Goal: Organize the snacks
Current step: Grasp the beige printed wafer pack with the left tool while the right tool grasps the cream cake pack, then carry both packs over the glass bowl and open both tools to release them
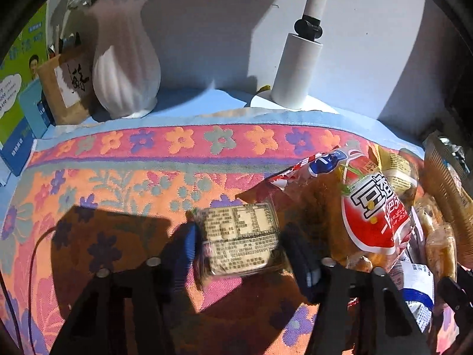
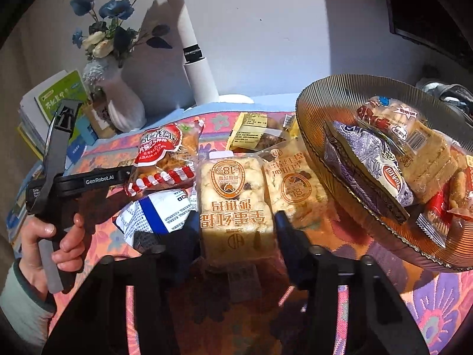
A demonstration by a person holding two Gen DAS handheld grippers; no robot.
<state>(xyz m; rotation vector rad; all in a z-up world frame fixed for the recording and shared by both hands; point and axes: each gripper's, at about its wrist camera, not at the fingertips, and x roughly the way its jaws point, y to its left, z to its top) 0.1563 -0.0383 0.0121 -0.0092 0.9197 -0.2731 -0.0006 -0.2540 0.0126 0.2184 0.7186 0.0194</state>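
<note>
Mid-sort: each hand-held gripper (image 1: 238, 241) (image 2: 236, 230) clamped on a snack pack (image 1: 239, 238) (image 2: 236, 204); next, probably into the right-hand bowl (image 2: 313, 109).

White wall (image 1: 207, 44), sunlit floral cloth (image 1: 118, 162) w/ hard shadows

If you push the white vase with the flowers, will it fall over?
Probably it tips fairly easily. The white vase is tall, with a narrow neck, and the blue flowers stick up high, so it looks top-heavy. It looks like hard ceramic, so it could crack if it fell. It stands on the bare blue table beyond the cloth, so it might also slide.
</note>
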